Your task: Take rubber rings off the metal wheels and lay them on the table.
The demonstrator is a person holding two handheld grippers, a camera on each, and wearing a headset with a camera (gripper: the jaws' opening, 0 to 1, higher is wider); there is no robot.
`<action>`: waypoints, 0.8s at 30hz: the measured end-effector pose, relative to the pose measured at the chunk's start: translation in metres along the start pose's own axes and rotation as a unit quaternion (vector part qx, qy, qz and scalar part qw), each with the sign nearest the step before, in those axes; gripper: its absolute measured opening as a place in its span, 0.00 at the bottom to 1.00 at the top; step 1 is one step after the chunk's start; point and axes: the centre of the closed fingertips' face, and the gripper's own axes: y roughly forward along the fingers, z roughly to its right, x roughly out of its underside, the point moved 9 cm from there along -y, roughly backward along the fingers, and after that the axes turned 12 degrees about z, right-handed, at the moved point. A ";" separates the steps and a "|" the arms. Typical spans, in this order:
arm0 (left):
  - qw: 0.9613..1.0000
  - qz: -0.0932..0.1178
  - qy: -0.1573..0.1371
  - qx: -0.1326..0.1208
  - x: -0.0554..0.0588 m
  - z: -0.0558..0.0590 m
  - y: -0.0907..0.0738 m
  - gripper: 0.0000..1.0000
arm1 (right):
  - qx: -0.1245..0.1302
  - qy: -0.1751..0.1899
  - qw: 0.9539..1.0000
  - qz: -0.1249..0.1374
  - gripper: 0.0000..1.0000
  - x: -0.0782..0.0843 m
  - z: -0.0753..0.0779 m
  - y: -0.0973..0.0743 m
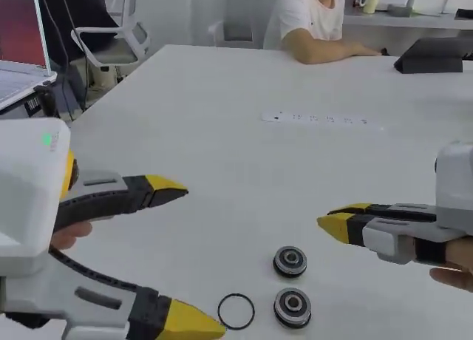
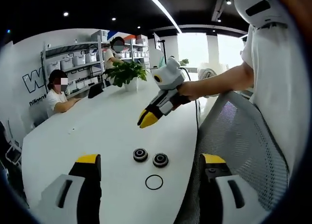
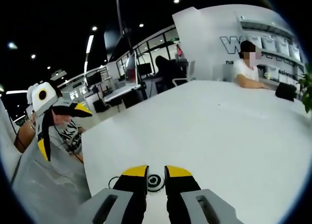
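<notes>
Two metal wheels, one (image 1: 290, 262) behind the other (image 1: 293, 307), lie flat on the white table (image 1: 222, 133) near its front edge, each with a black rubber rim. A loose black rubber ring (image 1: 236, 311) lies just left of the nearer wheel. My left gripper (image 1: 181, 255) is wide open, left of the ring, with nothing between its jaws. Its own view has both wheels (image 2: 140, 155) (image 2: 160, 159) and the ring (image 2: 154, 182) ahead of my left gripper (image 2: 150, 161). My right gripper (image 1: 325, 222) hovers shut and empty, up and right of the wheels. One wheel (image 3: 156, 181) peeks past my right gripper (image 3: 156, 173).
A white power strip (image 1: 325, 119) lies mid-table. A person (image 1: 318, 22) sits at the far end, beside a black case (image 1: 432, 55). An office chair (image 1: 111, 37) stands at the far left. A mesh chair back (image 2: 234, 151) is close behind the table's edge.
</notes>
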 end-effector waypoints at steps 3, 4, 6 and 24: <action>1.000 0.012 0.005 0.002 -0.007 -0.006 0.006 0.76 | -0.011 -0.004 1.000 -0.011 0.11 0.004 0.002 -0.002; 1.000 0.014 0.007 0.004 -0.011 -0.009 0.010 0.76 | -0.017 -0.001 1.000 -0.018 0.11 0.007 0.003 -0.002; 1.000 0.018 0.018 0.011 -0.016 -0.012 0.017 0.75 | -0.017 -0.013 0.998 -0.053 0.11 0.017 0.005 -0.003; 0.994 -0.010 0.041 0.099 0.002 -0.017 0.084 0.61 | -0.113 -0.106 0.974 -0.168 0.13 0.050 -0.009 0.002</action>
